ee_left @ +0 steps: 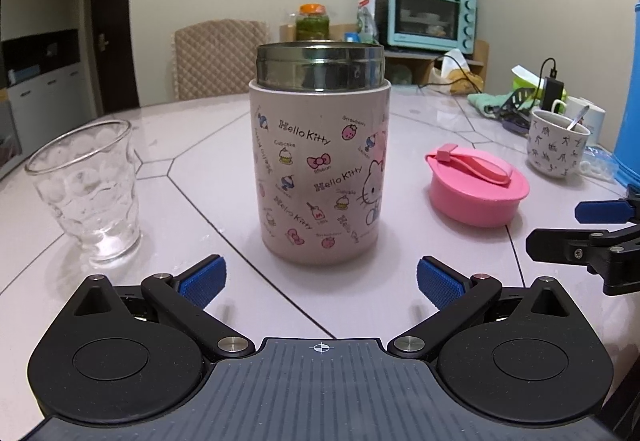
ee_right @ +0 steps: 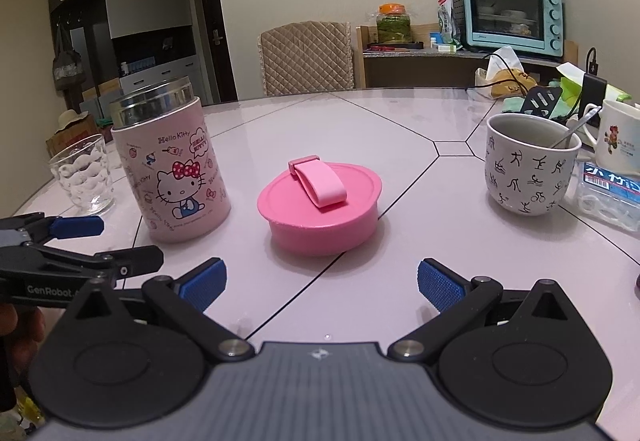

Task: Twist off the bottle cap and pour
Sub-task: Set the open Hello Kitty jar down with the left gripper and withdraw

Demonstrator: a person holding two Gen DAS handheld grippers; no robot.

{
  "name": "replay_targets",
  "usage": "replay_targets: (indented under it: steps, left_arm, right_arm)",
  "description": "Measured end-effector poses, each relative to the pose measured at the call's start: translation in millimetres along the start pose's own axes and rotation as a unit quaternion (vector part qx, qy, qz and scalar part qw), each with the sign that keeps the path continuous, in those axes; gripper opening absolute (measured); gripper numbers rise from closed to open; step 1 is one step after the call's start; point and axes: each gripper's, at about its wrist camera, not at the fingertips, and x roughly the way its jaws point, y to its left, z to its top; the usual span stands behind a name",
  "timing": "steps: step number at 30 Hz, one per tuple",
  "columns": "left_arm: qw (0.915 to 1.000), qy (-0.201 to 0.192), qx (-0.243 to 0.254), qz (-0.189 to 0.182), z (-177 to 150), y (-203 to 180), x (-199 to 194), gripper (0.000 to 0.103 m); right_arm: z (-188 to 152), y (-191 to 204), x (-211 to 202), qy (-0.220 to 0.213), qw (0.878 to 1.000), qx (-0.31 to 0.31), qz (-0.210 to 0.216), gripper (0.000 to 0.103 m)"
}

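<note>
Nearest the left wrist camera, the left gripper (ee_left: 321, 278) hovered with its blue pads spread wide and nothing between them. Just beyond it the Hello Kitty bottle (ee_left: 320, 161) stood upright on the table (ee_left: 200, 201), its steel mouth uncovered; what it held could not be made out from this low angle. To its left stood an empty dimpled glass (ee_left: 90, 193), near but apart. To the right of the bottle lay the pink cap (ee_left: 478, 187), top up, its strap folded flat.

From the right wrist view, the right gripper (ee_right: 321, 279) was likewise wide open and held nothing, with the cap (ee_right: 320, 207) lying just ahead of it and the bottle (ee_right: 170, 165) further left. Far right, a patterned mug (ee_right: 530, 165) held a spoon (ee_right: 576, 127) whose bowl was hidden inside. A white mug (ee_right: 620, 137) and a plastic packet (ee_right: 608, 193) were cut off by the frame edge.
</note>
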Motion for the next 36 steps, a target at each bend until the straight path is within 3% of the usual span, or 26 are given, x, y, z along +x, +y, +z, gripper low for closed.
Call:
replay_targets:
  steps: [36]
  left_arm:
    - [0.9999,0.005,-0.010,0.003,-13,-12,-21,0.103]
  right_arm:
    - [-4,4,-32,-0.018,1.000,-0.003,0.001,0.103]
